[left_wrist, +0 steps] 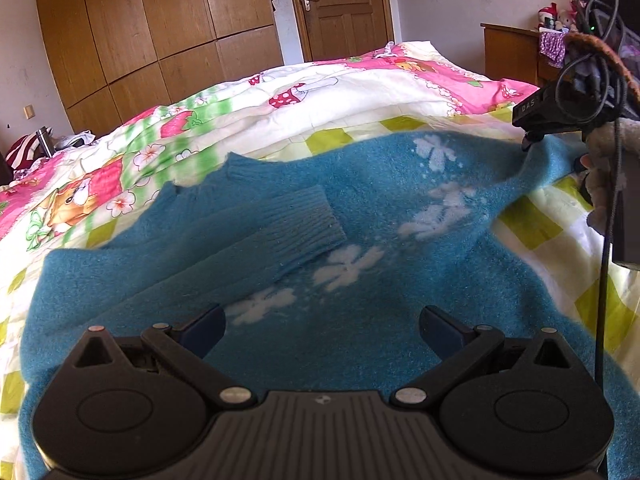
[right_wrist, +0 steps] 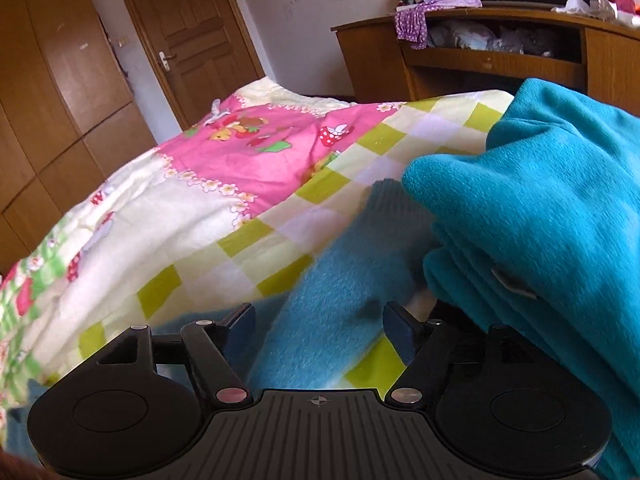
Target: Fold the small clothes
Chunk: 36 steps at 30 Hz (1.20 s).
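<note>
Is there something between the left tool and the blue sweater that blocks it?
Nothing visible does. The left tool is open directly over the blue sweater, which lies on the bed quilt. Only the sweater's own folded sleeve lies ahead.

home bedroom | bed quilt [left_wrist: 320, 92] | wardrobe [left_wrist: 152, 20] | door [left_wrist: 340, 4]

Only the white letters "DAS" can be read, printed on the black body of the right claw [left_wrist: 527, 141] seen from the left wrist
</note>
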Available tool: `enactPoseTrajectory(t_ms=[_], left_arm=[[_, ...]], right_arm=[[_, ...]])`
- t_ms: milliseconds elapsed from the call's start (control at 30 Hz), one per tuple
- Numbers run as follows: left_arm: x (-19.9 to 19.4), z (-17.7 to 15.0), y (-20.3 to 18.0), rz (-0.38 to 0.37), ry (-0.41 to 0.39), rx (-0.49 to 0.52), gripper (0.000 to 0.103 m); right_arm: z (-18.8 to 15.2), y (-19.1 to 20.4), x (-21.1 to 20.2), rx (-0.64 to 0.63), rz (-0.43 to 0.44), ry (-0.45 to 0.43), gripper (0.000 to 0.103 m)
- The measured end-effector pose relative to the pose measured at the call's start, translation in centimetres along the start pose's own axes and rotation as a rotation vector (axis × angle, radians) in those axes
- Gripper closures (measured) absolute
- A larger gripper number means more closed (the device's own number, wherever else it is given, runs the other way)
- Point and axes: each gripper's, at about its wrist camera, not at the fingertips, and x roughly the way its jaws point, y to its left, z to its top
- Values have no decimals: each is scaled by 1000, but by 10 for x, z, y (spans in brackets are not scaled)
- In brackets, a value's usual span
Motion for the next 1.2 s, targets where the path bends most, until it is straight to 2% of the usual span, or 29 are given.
enactPoseTrajectory(t_ms=[100, 167, 267, 300, 333, 400, 500, 567, 667, 767, 867, 933, 1000, 1067, 1100, 1200], left_arm=[[1, -5, 2, -6, 9, -21, 0], [1, -7, 6, -10, 10, -37, 0], [2, -9, 12, -17, 11, -70, 0], [1, -10, 15, -23, 10, -81, 0], [-1, -11, 17, -27, 7, -90, 0], [-5, -14, 23, -29, 0, -103, 0], [-15, -20, 36, -22, -6, -127, 0], [-26, -25, 48, -7, -11, -148, 0], [-42, -37, 69, 28, -21, -175, 0], [-55, -49, 89, 72, -24, -198, 0], [-64, -64, 105, 109, -11, -209, 0], [-66, -74, 112, 121, 4, -222, 0], [-66, -84, 121, 123, 25, -248, 0], [-65, -91, 125, 120, 43, -270, 0], [-64, -93, 127, 118, 46, -283, 0], [-64, -95, 131, 115, 47, -310, 0]], right_arm=[[1, -2, 21, -36, -62, 10, 37], [2, -9, 25, -6, -65, -1, 43], [4, -15, 23, 39, -40, -11, 58], [5, -18, 22, 57, -31, -12, 67], [6, -21, 19, 84, -15, -14, 75], [11, -26, 11, 132, 40, -21, 81], [18, -13, -14, 117, 122, -91, 83], [21, 9, -36, 69, 205, -150, 83], [13, 55, -70, -75, 348, -208, 83], [-22, 118, -110, -326, 531, -244, 83], [-77, 166, -131, -586, 712, -177, 83], [-122, 188, -136, -779, 747, -143, 82], [-157, 201, -134, -892, 740, -97, 82], [-179, 206, -132, -946, 720, -73, 81], [-188, 207, -134, -973, 693, -89, 81], [-189, 209, -135, -972, 677, -72, 81]])
